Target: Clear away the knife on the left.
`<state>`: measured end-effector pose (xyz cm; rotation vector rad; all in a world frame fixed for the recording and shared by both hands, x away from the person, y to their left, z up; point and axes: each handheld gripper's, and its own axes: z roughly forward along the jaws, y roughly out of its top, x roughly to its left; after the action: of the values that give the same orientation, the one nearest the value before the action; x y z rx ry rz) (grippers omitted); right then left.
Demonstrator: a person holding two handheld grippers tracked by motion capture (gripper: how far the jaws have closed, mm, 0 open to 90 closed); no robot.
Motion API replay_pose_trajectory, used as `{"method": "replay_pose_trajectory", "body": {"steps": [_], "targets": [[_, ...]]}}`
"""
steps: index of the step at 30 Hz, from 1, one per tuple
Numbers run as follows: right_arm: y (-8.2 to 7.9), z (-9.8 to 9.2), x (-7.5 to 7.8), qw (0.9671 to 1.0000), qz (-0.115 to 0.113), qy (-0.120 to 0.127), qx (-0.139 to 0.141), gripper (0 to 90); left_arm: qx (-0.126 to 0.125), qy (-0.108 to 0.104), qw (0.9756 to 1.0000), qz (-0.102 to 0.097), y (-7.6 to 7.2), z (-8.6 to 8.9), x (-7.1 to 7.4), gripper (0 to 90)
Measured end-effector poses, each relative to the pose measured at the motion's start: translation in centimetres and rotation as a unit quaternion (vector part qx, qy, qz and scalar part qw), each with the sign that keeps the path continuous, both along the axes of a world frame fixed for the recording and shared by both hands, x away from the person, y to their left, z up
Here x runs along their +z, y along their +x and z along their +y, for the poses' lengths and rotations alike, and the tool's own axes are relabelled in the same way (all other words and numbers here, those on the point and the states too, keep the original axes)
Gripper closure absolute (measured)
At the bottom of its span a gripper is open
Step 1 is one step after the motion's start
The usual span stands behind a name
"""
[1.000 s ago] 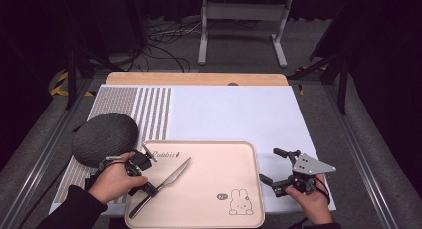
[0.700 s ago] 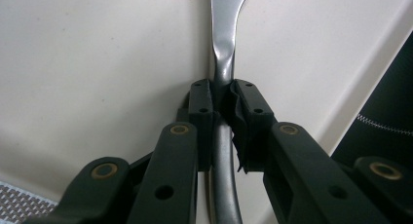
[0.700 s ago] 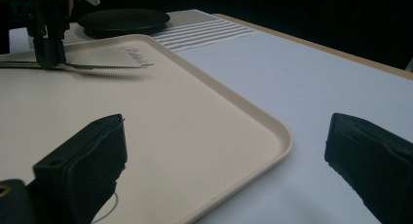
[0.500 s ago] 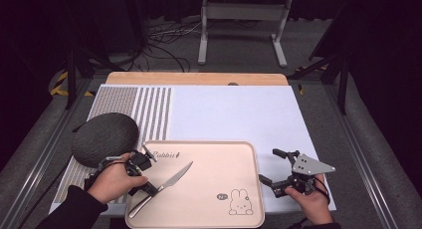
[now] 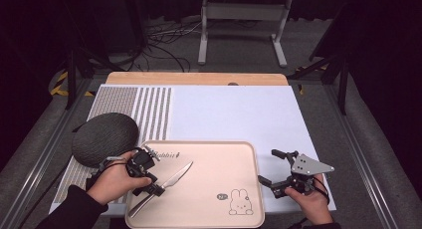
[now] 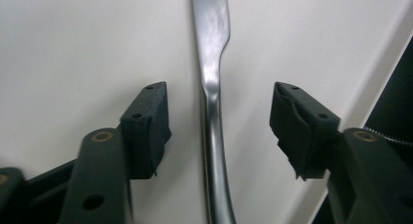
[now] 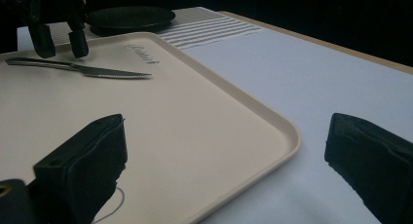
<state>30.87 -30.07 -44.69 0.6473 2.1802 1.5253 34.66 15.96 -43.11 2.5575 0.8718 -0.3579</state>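
1. Knife (image 6: 213,117) placement is what the work in hand amounts to: the knife lies flat on the beige tray (image 5: 219,154), directly between and below the jaws of the left gripper (image 5: 147,175), which have just been opening. The pads are seen spread on either side of the handle, with clear gaps on both sides, so nothing is pinched.

2. The long axis of the knife runs straight away from the left gripper, in line with its own pointing direction. In the left gripper view the handle passes midway between the jaws and the blade extends beyond the fingertips, toward the top of the picture.

3. Seen from the right gripper (image 5: 276,170), the knife (image 7: 78,68) lies well apart, across the tray (image 7: 272,121) on its far side, with the long axis crosswise to that gripper's line of sight. The right gripper is held with its jaws spread wide and empty, beside the tray's near edge, over the white mat (image 5: 234,114).

4. The left gripper is by far the nearer one. A straight lift away from the handle is judged to be what a clean withdrawal calls for, since any sideways drift would bring a pad against the handle and turn the knife.

5. A dark round mat (image 5: 105,138) lies just behind the left hand, off the tray.
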Motion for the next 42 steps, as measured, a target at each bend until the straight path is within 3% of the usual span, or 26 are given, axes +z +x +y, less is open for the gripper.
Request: {"method": "replay_pose_trajectory", "body": {"steps": [4, 7, 9, 11, 22, 33, 42], "targets": [[0.0, 0.0, 0.0, 1.0000, 0.000, 0.001, -0.001, 2.5, -0.020, -0.014, 0.9990, -0.037, -0.2, -0.6, 0.3, 40.3], [0.0, 0.0, 0.0, 1.0000, 0.000, 0.001, -0.001, 2.5, -0.028, -0.033, 0.9976, -0.054, -0.3, -0.9, 0.6, 59.0], [0.0, 0.0, 0.0, 1.0000, 0.001, 0.001, 0.000, 2.5, -0.037, -0.036, 0.9969, -0.060, -0.4, -1.1, 0.6, 78.8], [0.0, 0.0, 0.0, 1.0000, 0.000, 0.000, 0.001, 2.5, -0.048, -0.036, 0.9961, -0.065, -0.5, -1.5, 0.4, 89.7], [0.0, -0.1, 0.0, 1.0000, 0.001, 0.002, 0.001, 2.6, -0.081, -0.017, 0.9946, -0.062, -0.5, -2.5, -0.9, 90.0], [0.0, -0.1, -0.1, 1.0000, 0.002, 0.002, 0.002, 2.5, -0.073, -0.016, 0.9957, -0.055, -0.2, -1.9, -1.5, 90.0], [0.0, 0.0, -0.1, 1.0000, 0.002, 0.001, 0.001, 2.5, -0.061, -0.009, 0.9961, -0.063, -0.1, -0.9, -1.4, 90.0]]}}
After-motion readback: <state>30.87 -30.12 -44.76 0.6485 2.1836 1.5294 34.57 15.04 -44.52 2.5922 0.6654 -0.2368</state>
